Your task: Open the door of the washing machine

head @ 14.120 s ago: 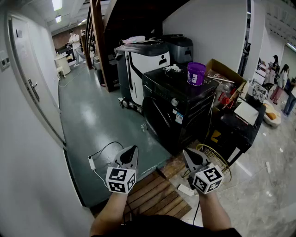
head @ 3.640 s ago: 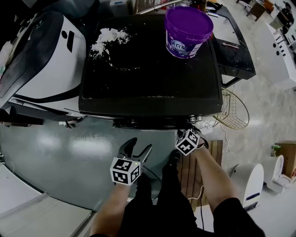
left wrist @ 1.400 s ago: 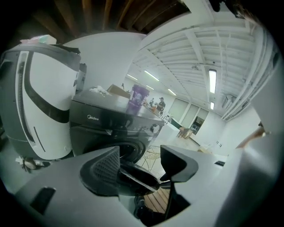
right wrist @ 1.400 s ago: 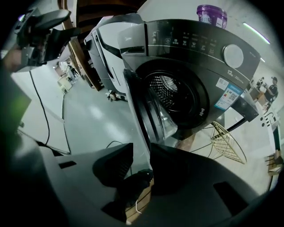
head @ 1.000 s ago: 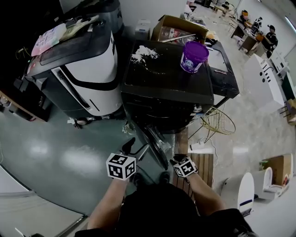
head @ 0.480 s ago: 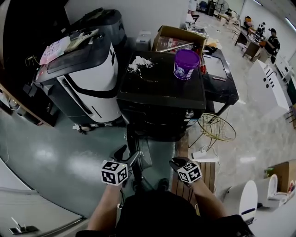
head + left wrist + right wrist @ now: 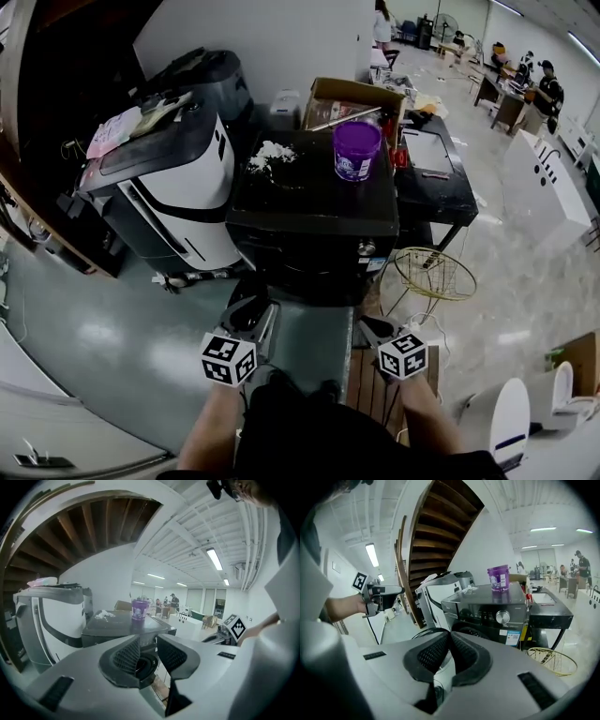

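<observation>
**Both grippers before the washing machine, jaws drawn in**

Head view: the black washing machine (image 7: 312, 202) stands at 12 o'clock from the two grippers. A purple bucket (image 7: 357, 150) sits on its top at 1 o'clock, and a patch of white powder (image 7: 272, 153) lies at 11 o'clock. The lower front of the machine is dark and partly covered by the grippers, so the door cannot be made out there.

The left gripper (image 7: 255, 307) is at 7 o'clock from the machine. Its jaws have just been closing and stand a narrow gap apart, pressing on nothing. In the left gripper view, a dark round ring shows low in that gap (image 7: 147, 641). The pads cut off too much of it to identify.

The right gripper (image 7: 373, 328) is at 5 o'clock from the machine, its jaws together and empty. In the right gripper view, only a dark curved edge of the door (image 7: 430, 630) rises above the jaws, at 9 o'clock from the machine's front. The jaws hide the rest.

A white appliance (image 7: 169, 197) stands at 9 o'clock from the machine, and a wire basket (image 7: 434, 274) at 4 o'clock.
</observation>
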Demonstrator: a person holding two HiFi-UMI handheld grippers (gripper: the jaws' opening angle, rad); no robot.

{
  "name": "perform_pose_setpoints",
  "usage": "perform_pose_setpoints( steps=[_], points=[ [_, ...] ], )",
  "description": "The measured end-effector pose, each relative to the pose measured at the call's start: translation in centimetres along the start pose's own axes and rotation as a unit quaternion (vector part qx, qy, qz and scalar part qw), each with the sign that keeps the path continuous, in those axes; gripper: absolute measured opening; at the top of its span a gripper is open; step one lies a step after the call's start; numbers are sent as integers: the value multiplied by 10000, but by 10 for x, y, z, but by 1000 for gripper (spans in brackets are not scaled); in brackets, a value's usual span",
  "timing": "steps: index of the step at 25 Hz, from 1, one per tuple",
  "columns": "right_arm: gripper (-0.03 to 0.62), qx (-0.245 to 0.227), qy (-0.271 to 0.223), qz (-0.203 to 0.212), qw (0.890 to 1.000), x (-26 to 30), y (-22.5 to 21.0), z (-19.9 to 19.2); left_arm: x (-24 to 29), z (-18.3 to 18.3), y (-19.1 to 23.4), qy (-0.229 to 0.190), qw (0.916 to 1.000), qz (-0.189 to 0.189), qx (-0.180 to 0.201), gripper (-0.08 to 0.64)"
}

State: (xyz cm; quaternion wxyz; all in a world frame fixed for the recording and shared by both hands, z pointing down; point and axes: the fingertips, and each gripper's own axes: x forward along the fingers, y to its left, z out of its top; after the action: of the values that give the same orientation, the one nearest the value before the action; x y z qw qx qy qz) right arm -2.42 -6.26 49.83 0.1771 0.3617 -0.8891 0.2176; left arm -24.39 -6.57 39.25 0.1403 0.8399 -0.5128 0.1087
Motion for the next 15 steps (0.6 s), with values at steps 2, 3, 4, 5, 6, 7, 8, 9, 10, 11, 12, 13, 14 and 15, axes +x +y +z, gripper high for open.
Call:
perform_pose_setpoints(
  steps=[2, 3, 4, 5, 6, 7, 8, 9, 10, 11, 12, 13, 14, 15],
  points=[
    [24, -12, -236, -59, 9997, -8, -3, 15, 5, 17, -7, -226, 9995, -201, -20, 108],
    [17, -43, -331, -83, 9994, -11, -3, 23, 7, 26, -12, -365, 9987, -353, -102, 92],
    [17, -87, -408, -102, 9991, -15, -2, 30, 9, 35, -16, -488, 9973, -514, -202, 82],
    [17, -140, -470, -116, 9987, -18, -1, 37, 11, 42, -20, -574, 9958, -654, -277, 72],
    [17, -198, -524, -127, 9983, -20, 0, 44, 14, 48, -22, -615, 9949, -744, -297, 59],
    [17, -259, -579, -135, 9979, -22, 2, 51, 16, 52, -22, -618, 9948, -764, -259, 51],
    [17, -322, -641, -147, 9973, -24, 3, 59, 19, 55, -20, -612, 9955, -705, -177, 49],
    [17, -381, -708, -172, 9966, -25, 4, 68, 22, 59, -15, -619, 9964, -583, -57, 49],
    [17, -434, -778, -214, 9958, -26, 5, 77, 24, 62, -9, -636, 9970, -442, 91, 49],
    [17, -477, -848, -268, 9949, -27, 4, 87, 26, 65, -3, -633, 9971, -331, 246, 49],
    [17, -505, -921, -328, 9939, -27, 3, 96, 29, 67, 1, -594, 9971, -282, 386, 49],
    [17, -516, -994, -391, 9929, -25, 2, 104, 31, 67, 4, -526, 9969, -307, 501, 44],
    [17, -510, -1065, -455, 9920, -23, 0, 112, 32, 67, 5, -448, 9964, -393, 600, 25],
    [17, -488, -1136, -512, 9910, -20, -1, 119, 33, 68, 6, -385, 9956, -500, 693, 20]
  ],
)
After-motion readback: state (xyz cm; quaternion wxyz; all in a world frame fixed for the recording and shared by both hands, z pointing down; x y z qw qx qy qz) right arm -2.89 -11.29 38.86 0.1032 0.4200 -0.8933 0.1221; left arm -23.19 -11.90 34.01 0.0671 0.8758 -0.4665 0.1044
